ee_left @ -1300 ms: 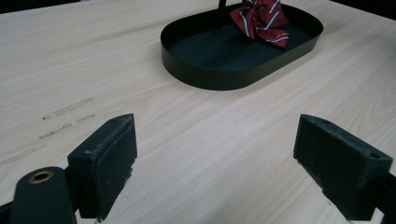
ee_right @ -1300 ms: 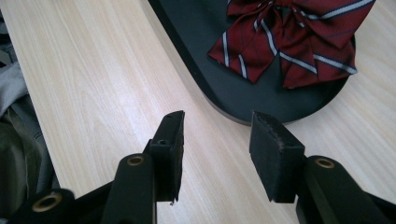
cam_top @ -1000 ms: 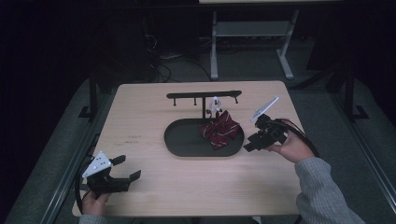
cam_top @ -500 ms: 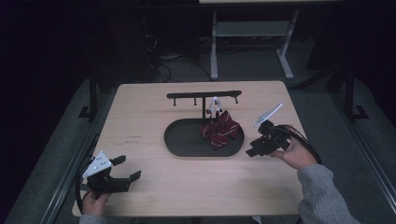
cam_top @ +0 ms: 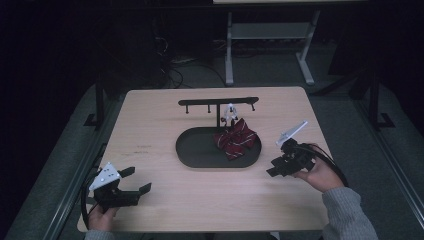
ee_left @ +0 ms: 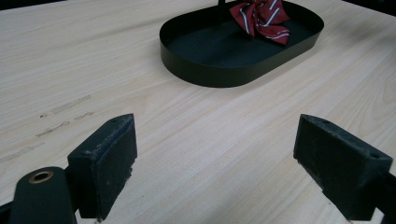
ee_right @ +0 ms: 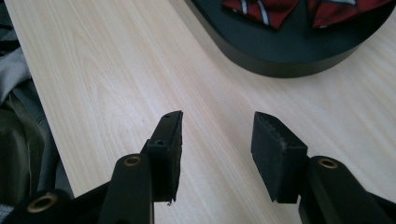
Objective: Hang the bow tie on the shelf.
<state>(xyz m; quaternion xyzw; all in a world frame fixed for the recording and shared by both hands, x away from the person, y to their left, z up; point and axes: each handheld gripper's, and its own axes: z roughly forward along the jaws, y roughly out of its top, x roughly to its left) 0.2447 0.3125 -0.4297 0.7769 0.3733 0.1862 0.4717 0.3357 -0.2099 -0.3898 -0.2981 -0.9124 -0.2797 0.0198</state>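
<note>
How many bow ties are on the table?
1. The bow tie lies in the right part of the black tray, below the rack. None seems hidden.

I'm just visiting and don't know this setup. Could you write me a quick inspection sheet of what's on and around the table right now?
Surface: pale wood table, a few scuff marks at its left.
Job's things: black oval tray; red striped bow tie lying in its right end; black hanger rack rising from the tray.
Clutter: nothing seen.
Grippers: left claw open, empty, near the front left corner; right claw open, empty, right of the tray.
Cables: one trails from each gripper.
Surroundings: dark room, white metal frame behind.
</note>
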